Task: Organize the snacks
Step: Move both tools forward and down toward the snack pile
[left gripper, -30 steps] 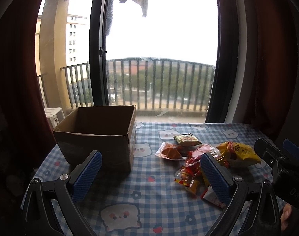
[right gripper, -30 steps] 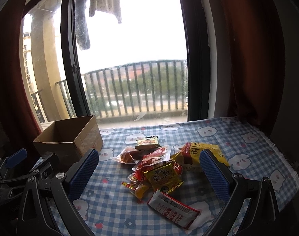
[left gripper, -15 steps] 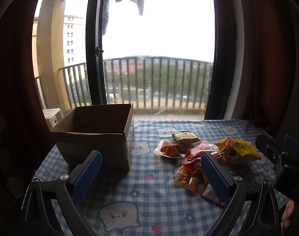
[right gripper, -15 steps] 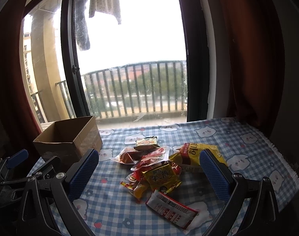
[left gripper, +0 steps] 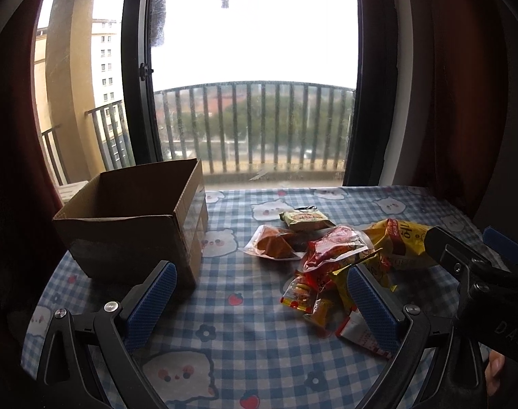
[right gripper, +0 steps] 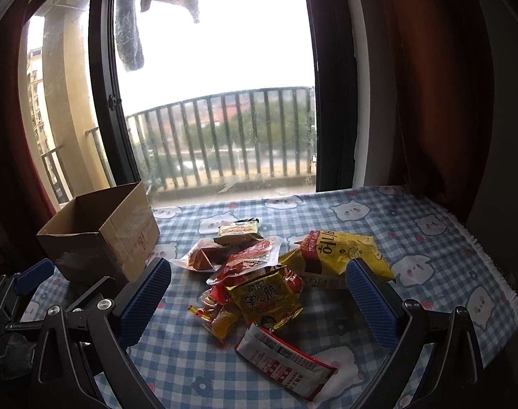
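1. Left gripper [left gripper: 259,300]: jaws spread wide, nothing between the blue pads, hovering above the checked tablecloth [left gripper: 225,327] between box and snack pile.
2. Right gripper [right gripper: 259,300]: jaws equally wide, holding nothing, framing the pile from above.
3. Nearest the right jaws: yellow crisp-noodle packet [right gripper: 267,298], lying on top of the heap. Likely light, puffy, crinkly film; contents probably brittle, so a gentle pinch across a sealed edge looks safer than a squeeze through the middle.
4. Just in front: flat red-and-white sachet [right gripper: 283,358], lying flush on the cloth. Probably thin and slick; hard to get a pad under, best taken at a raised corner.
5. Beside it: small yellow candy wrappers [right gripper: 214,317], partly tucked under the noodle packet; easy to drag along by accident.
6. Farther out: red pouch [right gripper: 250,260], clear pouch with orange contents [right gripper: 199,259], green-and-yellow packet [right gripper: 238,230], large yellow chip bag [right gripper: 337,255]. Chip bag likely bulky, air-filled, fragile inside; top seam the best hold.
7. Well left of the pile: open cardboard box [left gripper: 133,225], upright; interior floor hidden, likely the destination.
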Motion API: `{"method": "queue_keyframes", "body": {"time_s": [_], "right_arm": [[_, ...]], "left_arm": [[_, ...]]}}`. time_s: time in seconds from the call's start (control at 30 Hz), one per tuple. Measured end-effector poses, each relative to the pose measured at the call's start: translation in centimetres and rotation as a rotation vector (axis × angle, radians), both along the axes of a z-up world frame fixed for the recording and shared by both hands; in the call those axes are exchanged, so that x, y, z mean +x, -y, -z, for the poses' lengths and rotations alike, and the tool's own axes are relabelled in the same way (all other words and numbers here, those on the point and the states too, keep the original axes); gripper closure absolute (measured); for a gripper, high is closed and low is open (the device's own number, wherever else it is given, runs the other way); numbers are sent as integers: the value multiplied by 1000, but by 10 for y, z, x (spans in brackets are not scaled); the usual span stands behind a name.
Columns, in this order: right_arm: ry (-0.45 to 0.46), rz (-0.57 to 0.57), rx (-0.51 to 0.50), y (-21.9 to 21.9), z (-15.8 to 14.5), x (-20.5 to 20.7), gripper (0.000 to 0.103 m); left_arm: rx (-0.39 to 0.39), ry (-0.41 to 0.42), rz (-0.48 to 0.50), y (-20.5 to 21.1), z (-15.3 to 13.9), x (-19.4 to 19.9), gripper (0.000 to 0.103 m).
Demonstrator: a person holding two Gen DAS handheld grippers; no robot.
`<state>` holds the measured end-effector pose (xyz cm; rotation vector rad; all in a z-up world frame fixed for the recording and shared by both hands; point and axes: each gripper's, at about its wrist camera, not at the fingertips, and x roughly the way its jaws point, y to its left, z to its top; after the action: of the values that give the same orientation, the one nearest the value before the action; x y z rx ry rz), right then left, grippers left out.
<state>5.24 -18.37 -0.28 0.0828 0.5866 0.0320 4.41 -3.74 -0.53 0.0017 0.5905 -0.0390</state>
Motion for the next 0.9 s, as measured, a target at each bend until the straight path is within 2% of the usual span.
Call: {"method": "queue_keyframes", "body": {"time_s": [0.13, 0.33, 0.6, 0.9], "right_arm": [[-22, 5, 4, 7, 14, 10, 0], [-61, 15, 3, 20, 40, 23, 0], [-123, 19, 5, 33, 79, 35, 0], [-180, -13, 39, 34, 116, 53, 0]], "left_arm": [[4, -23, 7, 9, 14, 13, 2], [-13, -63, 73, 29, 43, 30, 3], [17, -118, 116, 55, 83, 48, 3], [53, -201, 109, 62, 122, 66, 7]]}}
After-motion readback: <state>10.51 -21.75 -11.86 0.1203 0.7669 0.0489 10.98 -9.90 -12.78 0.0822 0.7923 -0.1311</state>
